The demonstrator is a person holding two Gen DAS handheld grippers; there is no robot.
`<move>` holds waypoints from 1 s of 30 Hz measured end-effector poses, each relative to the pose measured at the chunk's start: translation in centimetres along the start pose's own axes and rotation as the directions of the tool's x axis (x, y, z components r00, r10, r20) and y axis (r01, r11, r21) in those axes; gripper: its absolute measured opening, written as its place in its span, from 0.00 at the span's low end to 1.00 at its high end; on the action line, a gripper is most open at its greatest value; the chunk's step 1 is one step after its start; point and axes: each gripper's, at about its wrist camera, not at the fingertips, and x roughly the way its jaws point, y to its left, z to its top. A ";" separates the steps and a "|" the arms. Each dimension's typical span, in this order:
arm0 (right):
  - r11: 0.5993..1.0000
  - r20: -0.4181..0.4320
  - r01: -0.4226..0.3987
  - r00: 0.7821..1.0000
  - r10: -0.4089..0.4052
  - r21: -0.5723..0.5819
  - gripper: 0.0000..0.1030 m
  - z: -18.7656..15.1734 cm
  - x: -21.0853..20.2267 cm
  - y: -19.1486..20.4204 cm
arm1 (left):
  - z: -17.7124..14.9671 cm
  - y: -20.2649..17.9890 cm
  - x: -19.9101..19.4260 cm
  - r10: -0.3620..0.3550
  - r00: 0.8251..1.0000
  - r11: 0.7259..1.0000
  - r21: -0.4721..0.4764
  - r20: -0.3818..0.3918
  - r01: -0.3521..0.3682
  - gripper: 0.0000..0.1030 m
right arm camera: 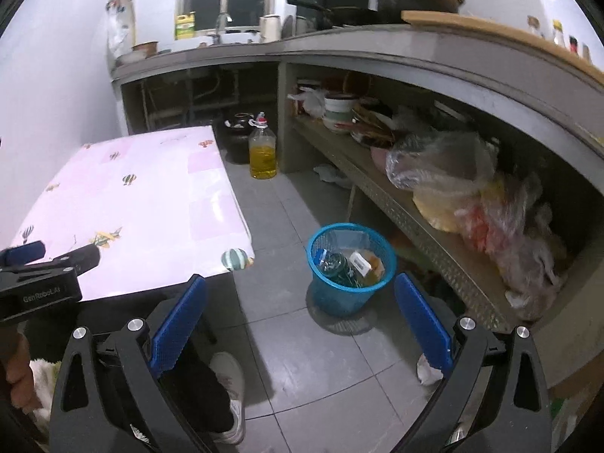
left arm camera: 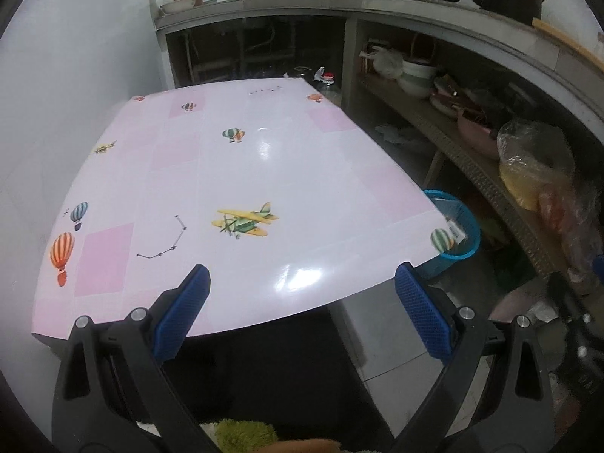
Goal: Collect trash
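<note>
A blue mesh waste basket (right arm camera: 349, 275) stands on the grey tiled floor beside the table, with a plastic bottle (right arm camera: 334, 262) and wrappers inside; its rim (left arm camera: 466, 222) peeks past the table's right corner in the left wrist view. My right gripper (right arm camera: 300, 290) hovers above the floor just short of the basket, jaws wide open with nothing between them. My left gripper (left arm camera: 302, 277) is open and empty over the near edge of the pink table (left arm camera: 226, 173), whose top carries only printed balloons and planes. The left gripper (right arm camera: 37, 264) also shows at the left edge of the right wrist view.
A low shelf (right arm camera: 434, 222) under the concrete counter holds bowls and plastic bags (right arm camera: 472, 188). An oil bottle (right arm camera: 263, 154) and a dark pot (right arm camera: 238, 139) stand on the floor beyond the table. A person's white shoe (right arm camera: 226, 381) and hand (right arm camera: 17, 373) are near.
</note>
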 end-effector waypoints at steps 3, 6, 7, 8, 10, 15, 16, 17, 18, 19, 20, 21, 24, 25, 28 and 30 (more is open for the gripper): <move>1.000 -0.001 0.025 1.000 -0.025 -0.001 0.94 -0.3 0.1 -0.6 | 0.1 0.0 -0.2 0.024 1.000 1.000 0.013 0.008 -0.024 0.92; 0.999 -0.011 0.042 0.999 -0.042 -0.001 0.94 -0.5 0.4 -1.2 | 0.2 0.0 -0.3 0.053 0.998 0.998 0.026 0.017 -0.054 0.92; 0.999 -0.015 0.047 0.999 -0.047 0.004 0.94 -0.6 0.5 -1.5 | 0.2 -0.1 -0.3 0.062 0.998 0.997 0.036 0.014 -0.063 0.92; 0.999 -0.018 0.049 0.999 -0.049 0.007 0.94 -0.7 0.7 -1.7 | 0.2 -0.2 -0.3 0.067 0.998 0.997 0.045 0.011 -0.067 0.92; 0.998 -0.021 0.057 0.998 -0.057 0.012 0.94 -0.9 0.9 -2.2 | 0.1 -0.5 -0.3 0.081 0.997 0.994 0.068 0.008 -0.082 0.92; 0.997 -0.027 0.069 0.997 -0.068 0.020 0.94 -1.1 1.3 -2.9 | -0.4 -1.2 -0.3 0.108 0.994 0.986 0.129 0.005 -0.108 0.92; 0.997 -0.028 0.068 0.997 -0.068 0.022 0.94 -1.2 1.3 -3.1 | -0.4 -1.2 -0.3 0.110 0.994 0.985 0.134 0.003 -0.110 0.92; 0.997 -0.028 0.069 0.997 -0.068 0.022 0.94 -1.2 1.4 -3.1 | -0.5 -1.3 -0.3 0.113 0.994 0.984 0.139 0.001 -0.112 0.92; 0.997 -0.028 0.070 0.997 -0.069 0.022 0.94 -1.2 1.4 -3.2 | -0.5 -1.5 -0.3 0.115 0.993 0.983 0.144 0.000 -0.113 0.92; 0.997 -0.029 0.070 0.997 -0.069 0.021 0.94 -1.2 1.5 -3.2 | -0.5 -1.5 -0.3 0.115 0.993 0.982 0.148 0.000 -0.114 0.92; 0.997 -0.031 0.070 0.997 -0.070 0.019 0.94 -1.2 1.6 -3.3 | -0.6 -1.6 -0.3 0.117 0.993 0.981 0.153 0.000 -0.116 0.92; 0.997 -0.032 0.071 0.997 -0.071 0.018 0.94 -1.2 1.6 -3.3 | -0.6 -1.7 -0.3 0.119 0.993 0.980 0.158 0.001 -0.117 0.92; 0.997 -0.034 0.070 0.997 -0.069 0.018 0.94 -1.2 1.8 -3.4 | -0.7 -2.0 -0.4 0.120 0.993 0.978 0.170 0.004 -0.119 0.92; 0.997 -0.034 0.071 0.997 -0.071 0.017 0.94 -1.3 1.7 -3.4 | -0.7 -2.1 -0.4 0.121 0.993 0.978 0.172 0.003 -0.119 0.92; 0.997 -0.034 0.070 0.997 -0.070 0.016 0.94 -1.4 1.7 -3.4 | -0.7 -2.3 -0.4 0.120 0.993 0.976 0.180 0.002 -0.119 0.92; 0.998 -0.035 0.068 0.997 -0.068 0.014 0.94 -1.5 1.8 -3.4 | -0.7 -2.3 -0.4 0.121 0.993 0.976 0.183 0.003 -0.119 0.92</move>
